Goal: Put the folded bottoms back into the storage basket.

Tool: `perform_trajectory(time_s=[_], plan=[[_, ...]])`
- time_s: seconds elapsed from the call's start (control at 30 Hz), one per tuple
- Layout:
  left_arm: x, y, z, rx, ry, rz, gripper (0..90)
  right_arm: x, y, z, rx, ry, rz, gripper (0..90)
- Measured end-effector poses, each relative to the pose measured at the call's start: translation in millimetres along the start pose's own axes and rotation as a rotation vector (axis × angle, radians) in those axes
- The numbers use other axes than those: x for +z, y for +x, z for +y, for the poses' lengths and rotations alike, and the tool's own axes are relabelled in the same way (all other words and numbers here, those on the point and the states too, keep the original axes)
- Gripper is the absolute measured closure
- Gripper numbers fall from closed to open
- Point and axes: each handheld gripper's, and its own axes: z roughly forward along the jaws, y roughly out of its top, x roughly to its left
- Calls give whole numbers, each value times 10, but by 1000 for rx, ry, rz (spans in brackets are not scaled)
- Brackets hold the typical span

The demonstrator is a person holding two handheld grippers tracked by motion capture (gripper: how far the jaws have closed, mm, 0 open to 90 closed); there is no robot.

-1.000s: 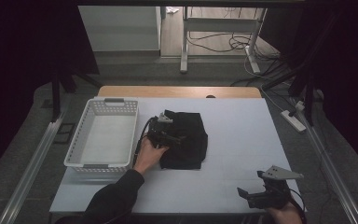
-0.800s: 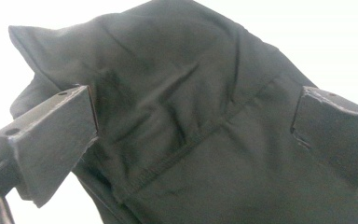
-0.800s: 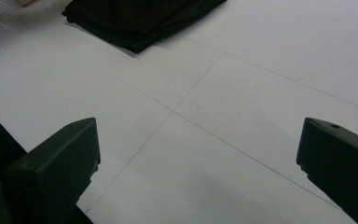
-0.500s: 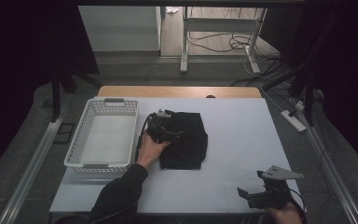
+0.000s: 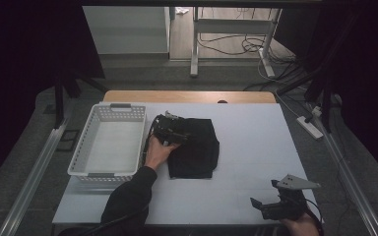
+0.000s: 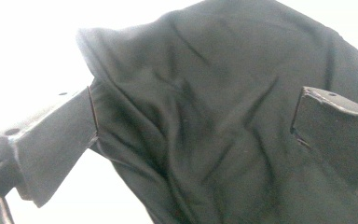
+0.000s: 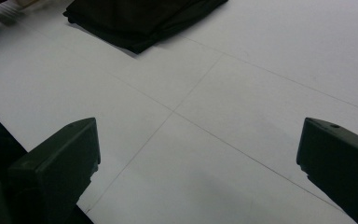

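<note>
A folded black cloth lies in the middle of the white table. My left gripper, held in a hand, rests at the cloth's far left corner. In the left gripper view its jaws stand wide apart, open, with the wrinkled cloth between them and the left jaw touching the cloth's edge. My right gripper hovers low at the table's near right corner, open, with only bare table between its fingers. A corner of the cloth lies far ahead of it.
A white slatted basket stands on the table just left of the cloth and the left hand. A wooden strip runs along the table's far edge. Cables and a power strip lie on the floor to the right.
My left gripper has crept slightly farther from the person along the cloth's left side. The right gripper has stayed where it was.
</note>
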Motion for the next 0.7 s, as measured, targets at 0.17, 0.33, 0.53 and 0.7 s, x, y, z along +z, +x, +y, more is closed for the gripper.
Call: perform_trajectory(time_s=[0.17,0.33,0.53,0.7], plan=[[61,58,-8,-24,25,34,28,-2,0,-1,-1,-1,1,0],[97,120,-27,-48,38,57,90,-1,0,-1,-2,-1,2,0],[158,132,-31,-42,69,81,162,-2,1,-1,-2,-1,1,0],[172,137,-39,-53,58,44,234,-1,6,1,-9,0,0,0]])
